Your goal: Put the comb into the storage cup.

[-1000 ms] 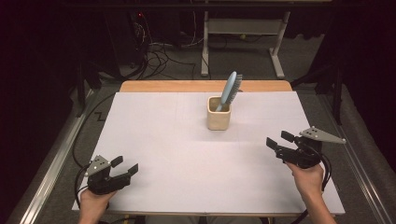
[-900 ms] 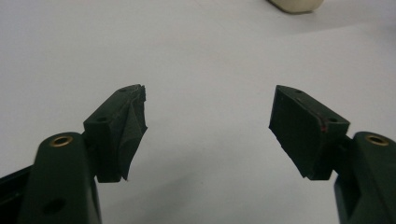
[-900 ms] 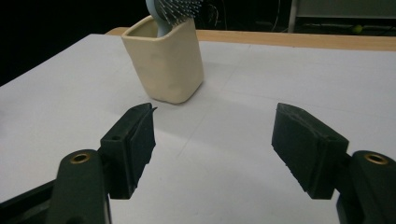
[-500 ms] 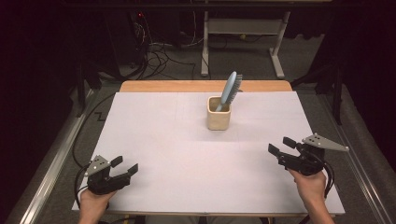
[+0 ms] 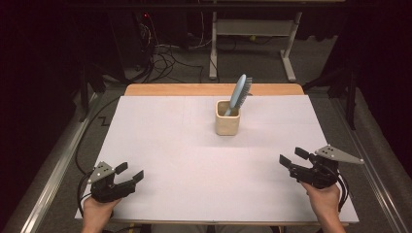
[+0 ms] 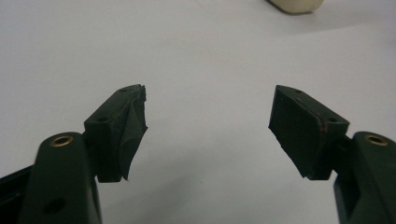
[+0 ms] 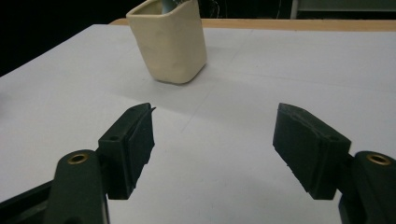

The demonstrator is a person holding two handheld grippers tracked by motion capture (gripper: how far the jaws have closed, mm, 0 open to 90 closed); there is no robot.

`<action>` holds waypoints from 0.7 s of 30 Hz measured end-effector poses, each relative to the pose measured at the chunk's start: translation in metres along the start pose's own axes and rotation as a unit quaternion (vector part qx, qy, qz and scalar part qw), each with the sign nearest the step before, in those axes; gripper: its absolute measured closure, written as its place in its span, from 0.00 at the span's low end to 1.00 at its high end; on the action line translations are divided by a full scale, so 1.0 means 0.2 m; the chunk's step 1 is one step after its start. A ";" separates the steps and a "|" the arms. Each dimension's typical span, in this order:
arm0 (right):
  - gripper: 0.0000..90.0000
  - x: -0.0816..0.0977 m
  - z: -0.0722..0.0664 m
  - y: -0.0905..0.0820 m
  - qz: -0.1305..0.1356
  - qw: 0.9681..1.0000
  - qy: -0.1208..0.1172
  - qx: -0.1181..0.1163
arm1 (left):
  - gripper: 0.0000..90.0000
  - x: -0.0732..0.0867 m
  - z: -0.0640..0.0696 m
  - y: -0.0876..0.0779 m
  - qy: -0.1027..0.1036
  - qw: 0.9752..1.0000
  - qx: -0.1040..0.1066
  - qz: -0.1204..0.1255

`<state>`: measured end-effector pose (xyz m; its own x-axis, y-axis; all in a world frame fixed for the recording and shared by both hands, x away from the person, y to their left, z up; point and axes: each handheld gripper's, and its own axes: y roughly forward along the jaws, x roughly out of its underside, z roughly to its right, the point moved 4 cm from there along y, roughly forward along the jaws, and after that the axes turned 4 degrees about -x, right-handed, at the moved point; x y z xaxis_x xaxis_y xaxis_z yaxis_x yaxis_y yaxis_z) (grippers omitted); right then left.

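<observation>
A cream cup (image 5: 227,118) stands on the white table top (image 5: 184,145) at the back middle. A light blue hairbrush (image 5: 239,92) stands in it, bristles up, leaning right. My left gripper (image 5: 131,171) rests near the front left corner, open, with nothing between its fingers (image 6: 208,91). My right gripper (image 5: 290,155) is near the front right, also open and empty (image 7: 214,108), pointing toward the cup (image 7: 168,42), which is a good way ahead of it. A corner of the cup (image 6: 294,4) shows at the top of the left gripper view.
A wooden strip (image 5: 214,89) runs along the table's far edge. Beyond it are a metal stand (image 5: 252,34) and loose cables (image 5: 165,53) on the floor. Metal rails (image 5: 53,170) run along both sides of the table.
My right gripper has drifted a little toward the near edge of the table. The left gripper, cup and brush are as before.
</observation>
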<state>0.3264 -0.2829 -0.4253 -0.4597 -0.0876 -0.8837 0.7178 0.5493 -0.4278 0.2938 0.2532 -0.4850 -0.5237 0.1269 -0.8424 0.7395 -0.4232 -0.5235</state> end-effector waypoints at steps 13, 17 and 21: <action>0.33 0.06 -0.02 -0.02 -0.001 1.000 0.005 -0.006 | 0.31 0.00 0.00 0.00 0.001 1.000 0.001 -0.005; 0.33 0.07 -0.01 -0.03 -0.002 1.000 0.006 -0.005 | 0.31 0.00 0.00 0.01 0.002 1.000 0.003 -0.004; 0.33 0.09 -0.01 -0.03 -0.002 1.000 0.009 -0.005 | 0.31 0.00 0.00 0.01 0.002 1.000 0.003 -0.005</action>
<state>0.3124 -0.2866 -0.4375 -0.4721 -0.0742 -0.8784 0.7113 0.5566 -0.4293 0.2938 0.2521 -0.4862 -0.5289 0.1339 -0.8380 0.7323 -0.4271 -0.5304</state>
